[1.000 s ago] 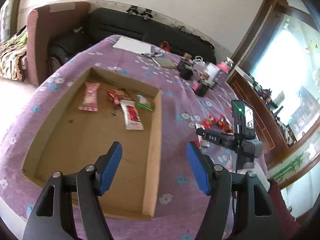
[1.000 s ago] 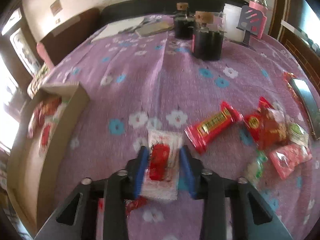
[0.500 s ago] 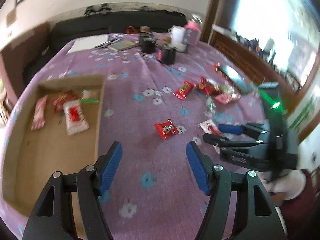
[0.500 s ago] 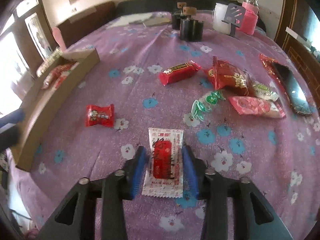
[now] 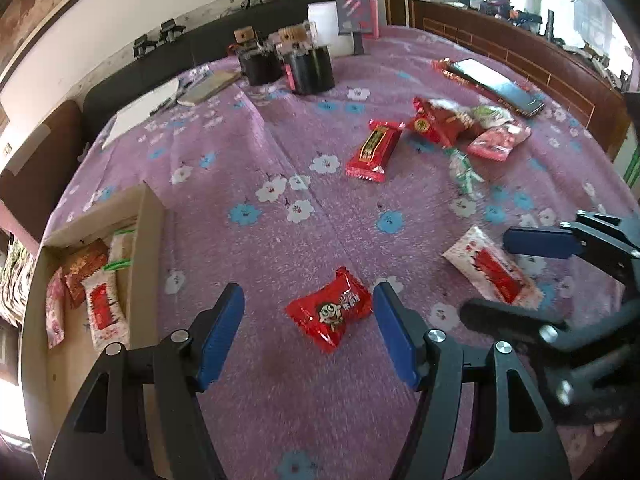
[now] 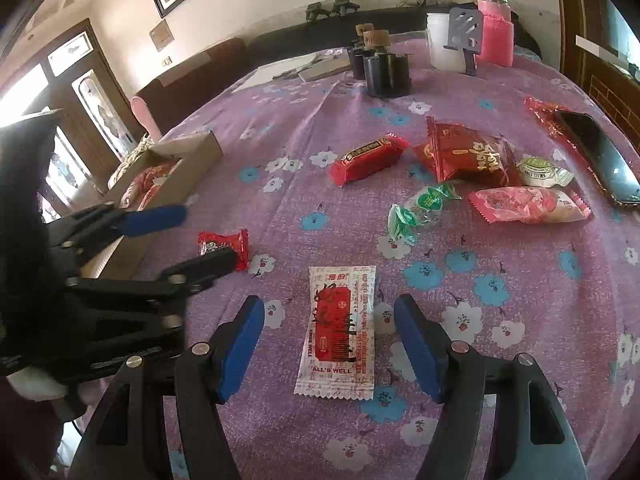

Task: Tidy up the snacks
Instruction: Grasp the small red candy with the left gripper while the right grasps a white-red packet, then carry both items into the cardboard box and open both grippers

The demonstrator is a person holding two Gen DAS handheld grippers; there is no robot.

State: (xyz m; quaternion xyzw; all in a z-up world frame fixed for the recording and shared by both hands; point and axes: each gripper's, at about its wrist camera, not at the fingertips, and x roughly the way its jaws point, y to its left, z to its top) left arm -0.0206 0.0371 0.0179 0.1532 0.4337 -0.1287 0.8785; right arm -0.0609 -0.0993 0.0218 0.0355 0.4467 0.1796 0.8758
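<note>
My left gripper is open, its fingers either side of a small red candy packet lying on the purple cloth. My right gripper is open around a white and red sachet that lies flat on the cloth. The sachet also shows in the left wrist view, with the right gripper around it. A cardboard box at the left holds several snack packets. More snacks lie farther back: a red bar, a dark red bag, a green candy and a pink packet.
Black jars, a white cup, a pink bottle and papers stand at the table's far end. A phone lies on a red wrapper at the right. A sofa runs behind the table.
My left gripper has swung from over the box to the red candy packet. My right gripper has opened wide and let go of the white and red sachet, which now lies on the cloth.
</note>
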